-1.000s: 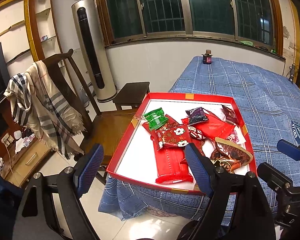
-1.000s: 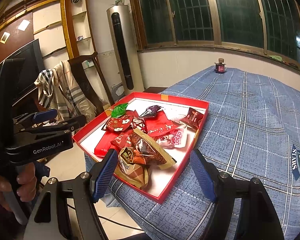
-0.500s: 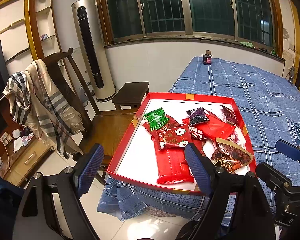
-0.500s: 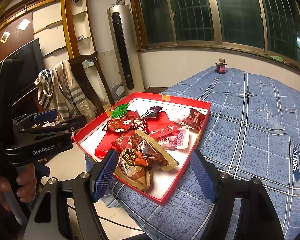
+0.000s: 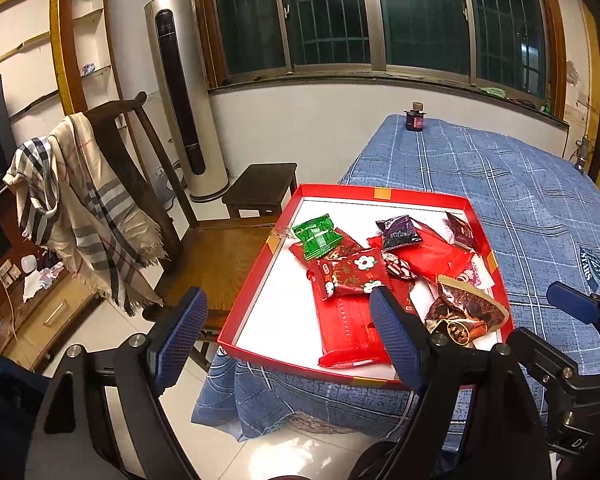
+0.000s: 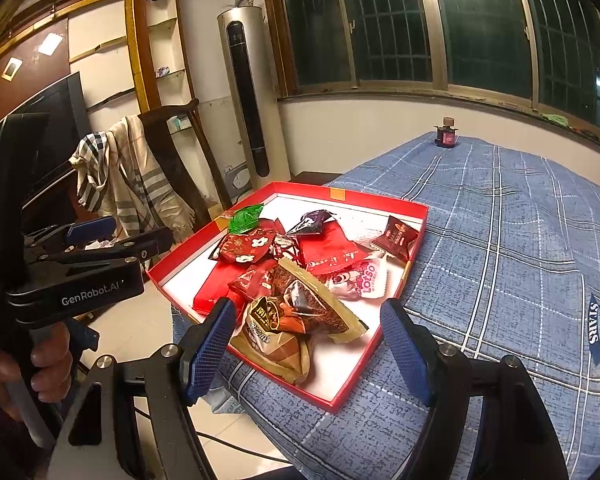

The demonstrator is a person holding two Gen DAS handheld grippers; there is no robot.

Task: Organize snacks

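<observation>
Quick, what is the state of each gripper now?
Left gripper: open, holding nothing.
Right gripper: open, holding nothing.

Glossy plastic snack wrappers [image 5: 352,276] lie in a smooth red cardboard tray [image 5: 380,192] on woven blue cloth [image 5: 520,184].

Both hand-held grippers just hang there tilted downward, left hand-held gripper [image 5: 288,334] and right hand-held gripper [image 6: 314,344] with jaws spread wide, nothing gripped.
</observation>
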